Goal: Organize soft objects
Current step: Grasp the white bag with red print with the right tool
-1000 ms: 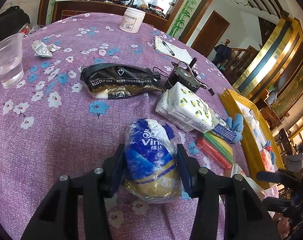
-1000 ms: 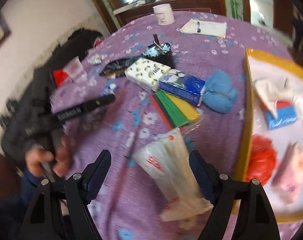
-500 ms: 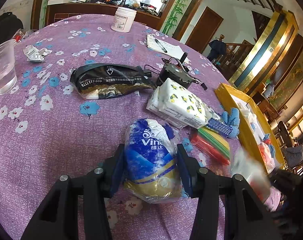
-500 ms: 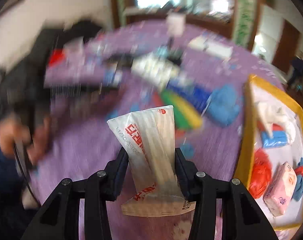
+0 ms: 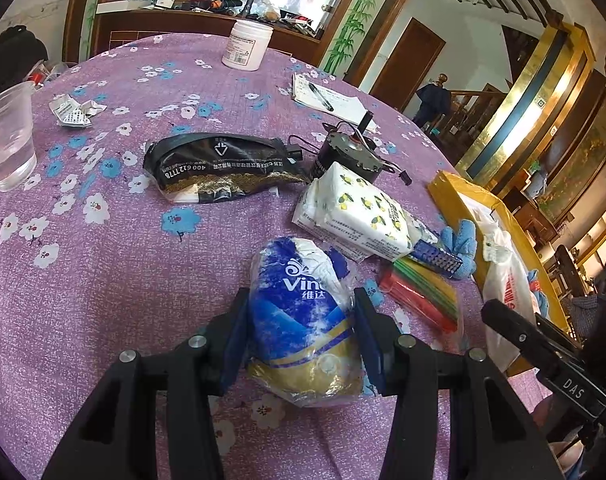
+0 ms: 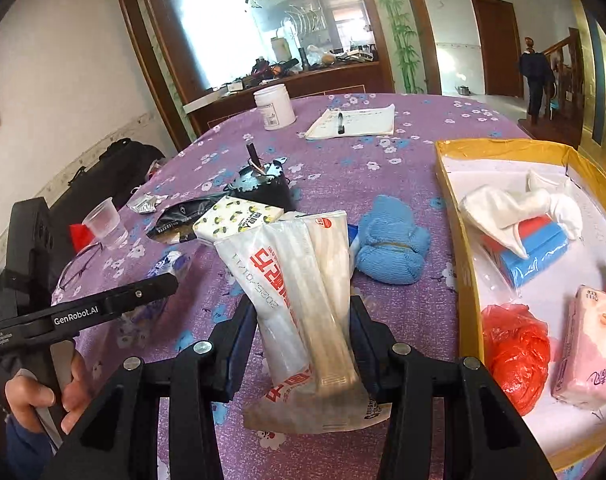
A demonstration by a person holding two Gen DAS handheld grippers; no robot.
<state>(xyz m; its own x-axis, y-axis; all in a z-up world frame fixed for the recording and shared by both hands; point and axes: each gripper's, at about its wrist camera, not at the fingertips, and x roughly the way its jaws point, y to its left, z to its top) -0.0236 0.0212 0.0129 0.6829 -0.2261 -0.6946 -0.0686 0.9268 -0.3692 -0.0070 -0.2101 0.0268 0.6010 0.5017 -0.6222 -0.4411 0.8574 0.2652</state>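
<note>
The left gripper (image 5: pixel 303 336) is pinching a soft, rounded blue-and-gold tissue pack (image 5: pixel 303 320) in crinkled film, which is sitting on the purple flowered worktop (image 5: pixel 103 280) at 6 o'clock in the left wrist view. The right gripper (image 6: pixel 303 344) is pinching a flat, glossy white plastic bag (image 6: pixel 295 300) with red print, which is standing up above the cloth. At 3 o'clock, the yellow-rimmed tray (image 6: pixel 459 240) is holding white cloth, a red bag and a pink pack, with bare white floor between them.
</note>
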